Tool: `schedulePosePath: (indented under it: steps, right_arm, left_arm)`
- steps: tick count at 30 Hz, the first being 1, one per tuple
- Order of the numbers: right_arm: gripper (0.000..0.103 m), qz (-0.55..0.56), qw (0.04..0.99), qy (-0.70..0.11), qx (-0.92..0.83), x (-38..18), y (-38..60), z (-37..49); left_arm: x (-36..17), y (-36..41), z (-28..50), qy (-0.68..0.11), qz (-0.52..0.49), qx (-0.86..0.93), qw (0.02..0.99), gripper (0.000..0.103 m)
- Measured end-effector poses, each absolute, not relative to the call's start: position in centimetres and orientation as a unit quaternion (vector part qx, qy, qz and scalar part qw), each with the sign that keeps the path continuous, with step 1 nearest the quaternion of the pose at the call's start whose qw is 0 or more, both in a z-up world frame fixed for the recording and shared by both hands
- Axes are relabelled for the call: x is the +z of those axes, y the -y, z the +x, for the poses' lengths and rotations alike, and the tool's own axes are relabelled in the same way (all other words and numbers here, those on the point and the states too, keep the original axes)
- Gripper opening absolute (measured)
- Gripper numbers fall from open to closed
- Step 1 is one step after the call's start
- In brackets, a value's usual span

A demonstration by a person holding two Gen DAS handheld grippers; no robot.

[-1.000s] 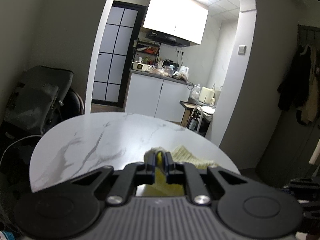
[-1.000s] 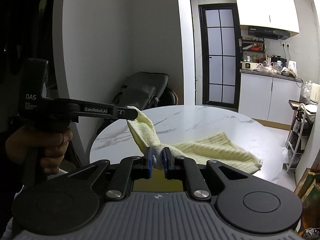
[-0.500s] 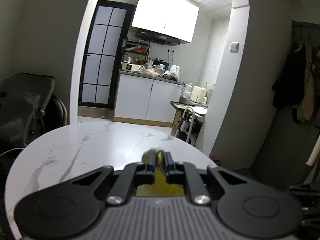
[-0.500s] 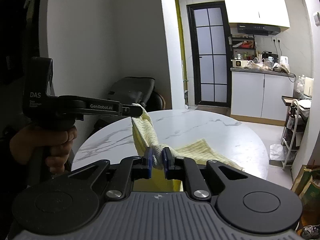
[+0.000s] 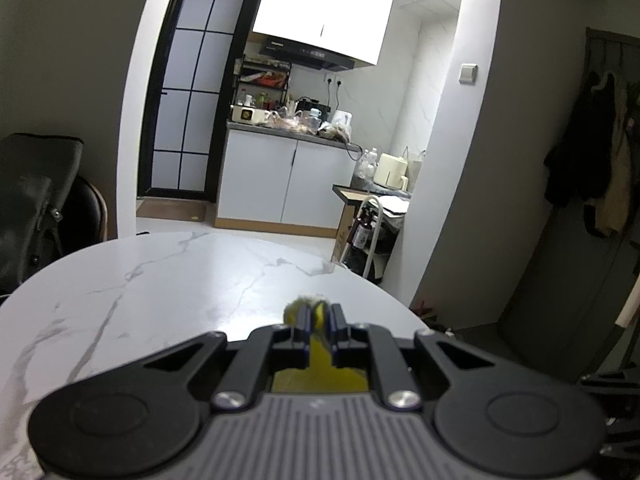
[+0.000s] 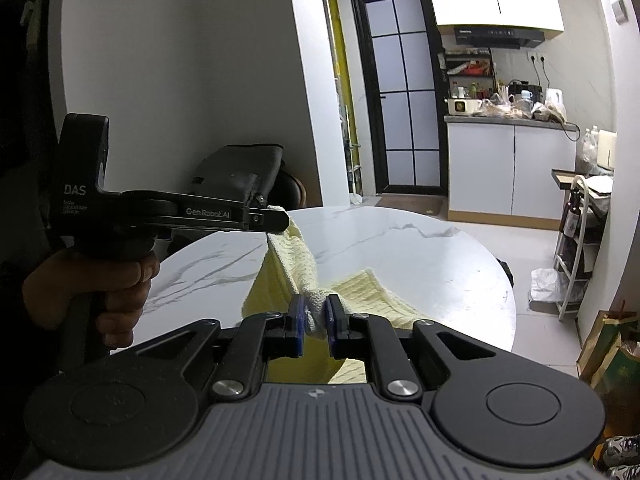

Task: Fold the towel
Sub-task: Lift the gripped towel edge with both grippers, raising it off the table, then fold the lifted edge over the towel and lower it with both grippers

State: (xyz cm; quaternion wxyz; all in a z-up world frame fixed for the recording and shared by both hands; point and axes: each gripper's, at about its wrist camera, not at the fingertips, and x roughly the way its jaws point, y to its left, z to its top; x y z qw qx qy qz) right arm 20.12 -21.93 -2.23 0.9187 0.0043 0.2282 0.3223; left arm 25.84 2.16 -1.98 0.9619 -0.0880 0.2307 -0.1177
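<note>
Both tongs are pinching the yellow towel (image 6: 298, 264). Right gripper (image 6: 315, 314) has its blue pads (image 6: 297, 318) closed on a bunched corner, low and close to the camera. Left gripper (image 6: 280, 218), seen from the right wrist view, clamps another corner higher up and to the left, so the cloth hangs stretched between the two, with its far end draped on the round marble table (image 6: 400, 240). The person's left hand (image 6: 116, 292) grips the handle below that tool.

From the left wrist view, the left gripper (image 5: 318, 316) shows a small tuft of towel (image 5: 306, 305) poking out past its closed fingertips, with more yellow cloth visible under the fingers; the rest of the cloth is hidden by the tool body.

Around the table: a dark chair (image 6: 244, 176) behind the left gripper, a black-framed glass door (image 6: 400, 92), white kitchen cabinets (image 6: 508, 172) with a cluttered counter, a white wire rack (image 6: 576, 248) and coats (image 5: 596, 156) hanging on the right wall.
</note>
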Motion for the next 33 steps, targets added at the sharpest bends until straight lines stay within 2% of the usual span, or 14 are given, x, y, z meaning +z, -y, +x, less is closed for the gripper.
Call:
schedulePosePath:
  steps: [33]
  right_arm:
    - [0.012,0.044,0.898,-0.294,0.326,-8.5,25.4,28.7]
  left_arm:
    - [-6.6,0.4,33.3,-0.292,-0.085,-0.095,0.948,0.01]
